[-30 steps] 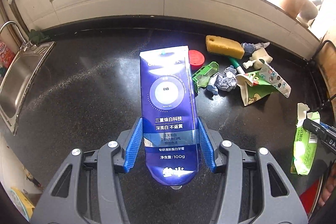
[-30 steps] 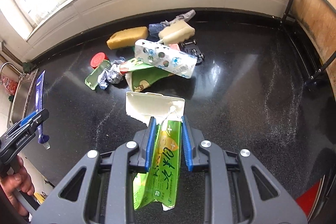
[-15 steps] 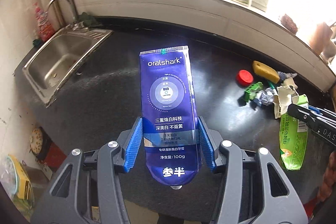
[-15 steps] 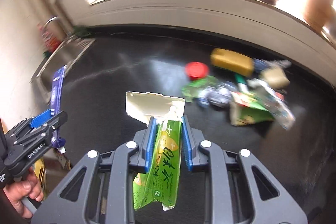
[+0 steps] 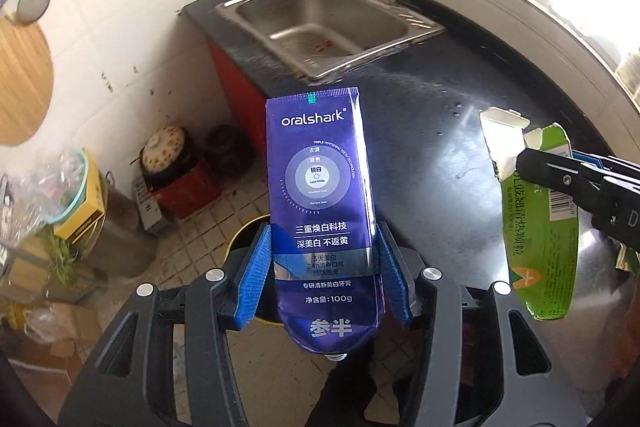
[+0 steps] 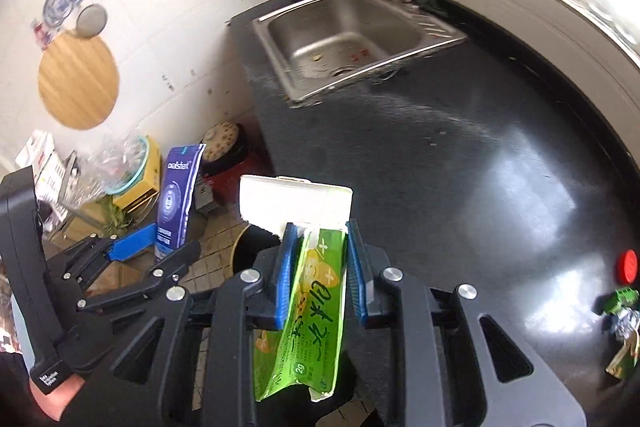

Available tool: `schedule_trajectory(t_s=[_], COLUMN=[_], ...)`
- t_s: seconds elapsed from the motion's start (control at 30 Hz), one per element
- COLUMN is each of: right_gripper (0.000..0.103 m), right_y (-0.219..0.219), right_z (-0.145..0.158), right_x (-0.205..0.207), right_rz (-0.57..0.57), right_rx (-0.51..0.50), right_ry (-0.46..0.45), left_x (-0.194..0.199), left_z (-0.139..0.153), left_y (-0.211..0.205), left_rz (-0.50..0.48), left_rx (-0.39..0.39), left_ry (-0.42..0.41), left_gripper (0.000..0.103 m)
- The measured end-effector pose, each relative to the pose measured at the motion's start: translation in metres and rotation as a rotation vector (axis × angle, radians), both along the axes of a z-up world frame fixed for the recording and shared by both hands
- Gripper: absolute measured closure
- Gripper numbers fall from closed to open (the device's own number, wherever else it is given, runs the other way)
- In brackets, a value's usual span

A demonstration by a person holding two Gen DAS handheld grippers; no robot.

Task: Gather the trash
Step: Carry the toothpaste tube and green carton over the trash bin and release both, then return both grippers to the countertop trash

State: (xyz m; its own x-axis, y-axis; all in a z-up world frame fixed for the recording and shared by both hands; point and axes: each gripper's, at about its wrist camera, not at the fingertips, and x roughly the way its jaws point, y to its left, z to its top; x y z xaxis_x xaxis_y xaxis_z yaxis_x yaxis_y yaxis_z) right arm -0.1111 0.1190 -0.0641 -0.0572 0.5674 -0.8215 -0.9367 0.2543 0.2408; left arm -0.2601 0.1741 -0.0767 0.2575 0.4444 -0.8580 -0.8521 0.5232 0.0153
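Note:
My left gripper (image 5: 324, 267) is shut on a flattened blue toothpaste tube (image 5: 320, 195), held upright past the counter's left end, above a yellow-rimmed bin (image 5: 244, 231) on the floor. The tube also shows in the right wrist view (image 6: 176, 203). My right gripper (image 6: 320, 267) is shut on a crushed green carton (image 6: 312, 311) with a torn white top, held over the counter's front edge beside the bin (image 6: 248, 247). The carton shows in the left wrist view (image 5: 536, 227) at the right. A red cap (image 6: 626, 265) and green scraps (image 6: 618, 301) lie on the counter far right.
A steel sink (image 5: 324, 23) with a tap is set into the black counter (image 6: 460, 167) ahead. Below the counter's left end, pots (image 5: 168, 155), a yellow box (image 5: 84, 211) and bags crowd the tiled floor. A round wooden board (image 6: 78, 79) hangs on the wall.
Both grippers have swung left with their loads, from facing the trash pile by the window to facing the sink and the floor bin. The grips are unchanged.

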Motion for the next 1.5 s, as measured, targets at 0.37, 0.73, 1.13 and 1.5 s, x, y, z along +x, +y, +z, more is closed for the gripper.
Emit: schedule_trajectory(t_s=[0.37, 0.73, 1.13, 1.5], right_gripper=[0.077, 0.075, 0.035, 0.016], right_y=[0.094, 0.151, 0.174, 0.099], right_z=[-0.056, -0.113, -0.122, -0.039], right_x=[-0.087, -0.116, -0.116, -0.06], right_rz=[0.226, 0.294, 0.319, 0.171], right_rx=[-0.115, -0.223, -0.224, -0.077], right_ry=[0.06, 0.006, -0.003, 0.023], left_x=[-0.076, -0.094, -0.096, -0.066], left_z=[-0.083, -0.153, -0.17, -0.106], left_y=[0.032, 0.062, 0.069, 0.043], left_rz=[0.166, 0.199, 0.18, 0.069], left_rx=[-0.126, -0.225, -0.223, -0.095], left_ry=[0.022, -0.008, -0.025, -0.02], left_gripper=[0.052, 0.052, 0.025, 0.009])
